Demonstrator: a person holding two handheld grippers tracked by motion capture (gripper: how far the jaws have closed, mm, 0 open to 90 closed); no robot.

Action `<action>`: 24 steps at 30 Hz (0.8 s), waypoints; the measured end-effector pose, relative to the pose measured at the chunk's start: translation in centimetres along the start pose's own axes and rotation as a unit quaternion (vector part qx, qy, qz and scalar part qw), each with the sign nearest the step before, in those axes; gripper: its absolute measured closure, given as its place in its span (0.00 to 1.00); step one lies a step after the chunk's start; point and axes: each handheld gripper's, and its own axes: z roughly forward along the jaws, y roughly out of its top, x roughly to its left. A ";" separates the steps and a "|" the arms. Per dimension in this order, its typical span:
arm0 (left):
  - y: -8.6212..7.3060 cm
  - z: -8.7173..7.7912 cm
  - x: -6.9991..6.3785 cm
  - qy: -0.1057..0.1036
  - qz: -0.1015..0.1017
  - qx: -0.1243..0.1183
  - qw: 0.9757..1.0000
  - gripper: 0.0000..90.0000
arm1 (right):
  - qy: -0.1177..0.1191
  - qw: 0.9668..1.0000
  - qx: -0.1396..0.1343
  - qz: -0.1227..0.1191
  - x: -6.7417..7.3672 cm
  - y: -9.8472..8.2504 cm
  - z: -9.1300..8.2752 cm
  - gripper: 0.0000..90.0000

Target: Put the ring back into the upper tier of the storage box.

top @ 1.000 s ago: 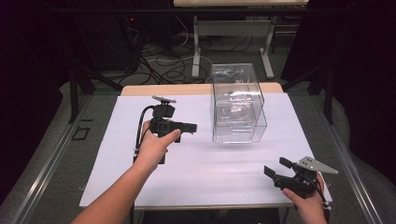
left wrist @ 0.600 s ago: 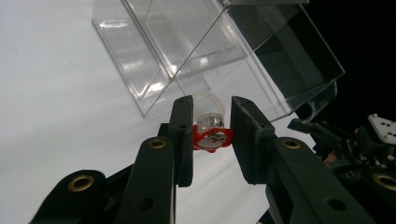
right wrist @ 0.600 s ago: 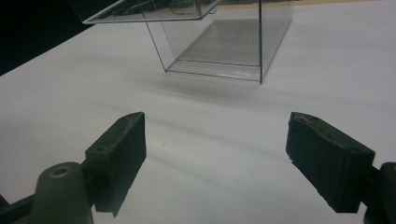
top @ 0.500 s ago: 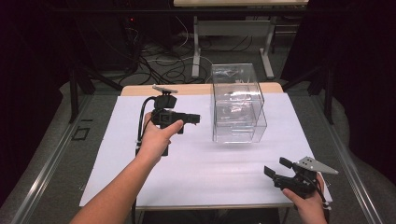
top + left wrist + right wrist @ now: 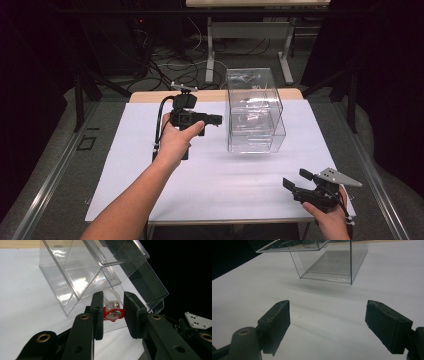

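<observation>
My left gripper (image 5: 214, 120) is raised over the white table top, its jaws pointing at the left side of a clear plastic box (image 5: 253, 112). In the left gripper view the left gripper (image 5: 114, 297) is shut on a small clear plastic ring with a red and white figure (image 5: 114, 313) on it. The clear box (image 5: 82, 272) stands just beyond it. My right gripper (image 5: 296, 178) rests low at the table's near right corner, open. In the right gripper view the right gripper (image 5: 327, 310) has nothing between its pads, and the box (image 5: 332, 262) lies ahead.
A white sheet (image 5: 225, 180) covers the table, with a strip of wood (image 5: 150, 96) at the far edge. The box has an inner step and an open top. Dark floor, cables and table legs (image 5: 210, 45) lie beyond the far edge.
My left gripper has risen and moved farther from the person, toward the box, with the ring still in it. The right gripper has stayed in place.
</observation>
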 end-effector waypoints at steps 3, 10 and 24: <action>0.2 0.2 -0.1 0.001 -0.003 -0.003 1.000 0.79 | -0.001 1.000 0.001 -0.004 0.0 0.0 0.0 0.22; 0.6 0.5 -0.7 0.000 -0.001 -0.004 1.000 0.79 | -0.001 1.000 0.002 -0.004 0.0 0.0 0.0 0.22; 1.6 1.9 -2.6 -0.022 0.008 -0.005 1.000 0.79 | 0.000 1.000 0.000 0.003 0.1 0.0 0.0 0.22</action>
